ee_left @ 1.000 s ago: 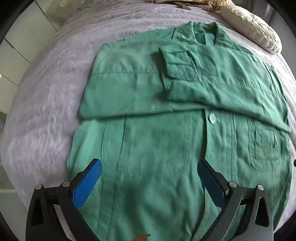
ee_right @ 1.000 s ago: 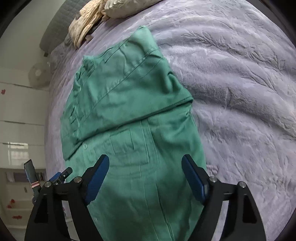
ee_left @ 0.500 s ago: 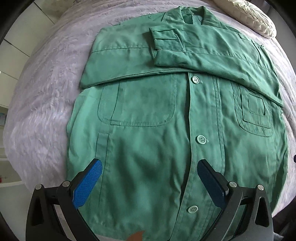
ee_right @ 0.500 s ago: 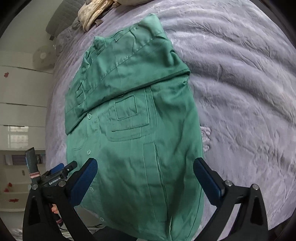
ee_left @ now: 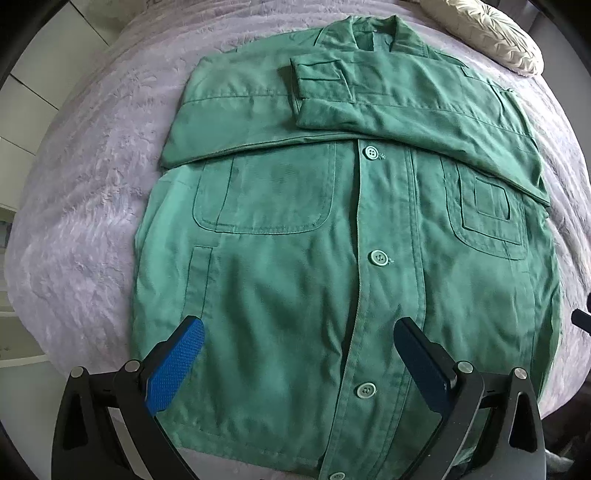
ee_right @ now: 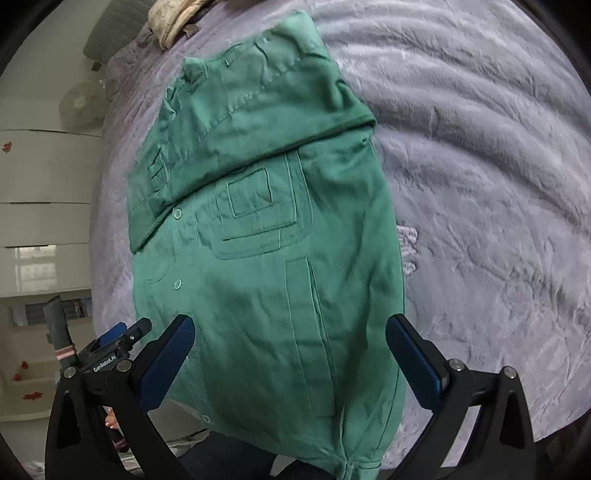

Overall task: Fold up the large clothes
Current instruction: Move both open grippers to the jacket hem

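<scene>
Left wrist camera looks down over the jacket (ee_left: 295, 258) hem toward the collar; right wrist camera views along its side. Both share jacket and bed (ee_right: 480, 166).

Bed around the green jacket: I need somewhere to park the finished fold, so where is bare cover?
Bare bedspread runs wide along the jacket on the side the right tongs face. A narrower strip borders its other side. The head end is crowded by a cushion and bunched cloth.
</scene>
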The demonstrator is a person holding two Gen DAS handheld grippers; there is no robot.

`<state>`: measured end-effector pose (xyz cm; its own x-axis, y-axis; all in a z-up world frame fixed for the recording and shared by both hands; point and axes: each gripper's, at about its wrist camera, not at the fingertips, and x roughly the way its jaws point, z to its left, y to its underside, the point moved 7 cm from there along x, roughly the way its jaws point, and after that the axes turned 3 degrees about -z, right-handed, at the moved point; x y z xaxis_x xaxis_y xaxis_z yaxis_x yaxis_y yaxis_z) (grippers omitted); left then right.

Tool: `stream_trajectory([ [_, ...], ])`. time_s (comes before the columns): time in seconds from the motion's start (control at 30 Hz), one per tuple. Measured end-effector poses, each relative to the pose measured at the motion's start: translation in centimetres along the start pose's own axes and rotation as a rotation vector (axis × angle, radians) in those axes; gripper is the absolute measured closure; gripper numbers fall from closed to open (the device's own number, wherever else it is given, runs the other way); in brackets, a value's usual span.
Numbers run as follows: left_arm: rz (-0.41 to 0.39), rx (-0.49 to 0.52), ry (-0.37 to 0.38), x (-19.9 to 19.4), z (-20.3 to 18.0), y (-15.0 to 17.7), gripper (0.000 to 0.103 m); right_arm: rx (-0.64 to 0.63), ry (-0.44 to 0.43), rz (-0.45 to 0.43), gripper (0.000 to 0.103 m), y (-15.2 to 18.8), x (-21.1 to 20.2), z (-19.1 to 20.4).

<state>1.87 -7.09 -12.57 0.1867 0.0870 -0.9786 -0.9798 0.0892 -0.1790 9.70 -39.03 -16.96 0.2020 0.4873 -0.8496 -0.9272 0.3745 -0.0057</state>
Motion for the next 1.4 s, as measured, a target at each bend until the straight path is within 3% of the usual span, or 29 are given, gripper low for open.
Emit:
stream_trajectory([
  [0.23,-0.007,-0.018,-0.019,-0.5,1.0,0.6,0.000,0.026,-0.006,0.027,0.000,0.5,0.7,-0.2],
  [0.73,-0.045,0.000,0.000,-1.5,3.1,2.4,0.000,0.083,0.021,-0.007,0.000,2.4,0.8,0.6],
  [1.07,0.011,-0.015,-0.002,1.0,7.3,7.6,0.000,0.107,0.008,-0.022,0.000,7.5,2.8,2.6],
  [1.4,0.037,-0.007,0.013,2.5,9.8,12.9,0.000,0.136,0.028,-0.070,0.000,12.5,3.4,1.9],
])
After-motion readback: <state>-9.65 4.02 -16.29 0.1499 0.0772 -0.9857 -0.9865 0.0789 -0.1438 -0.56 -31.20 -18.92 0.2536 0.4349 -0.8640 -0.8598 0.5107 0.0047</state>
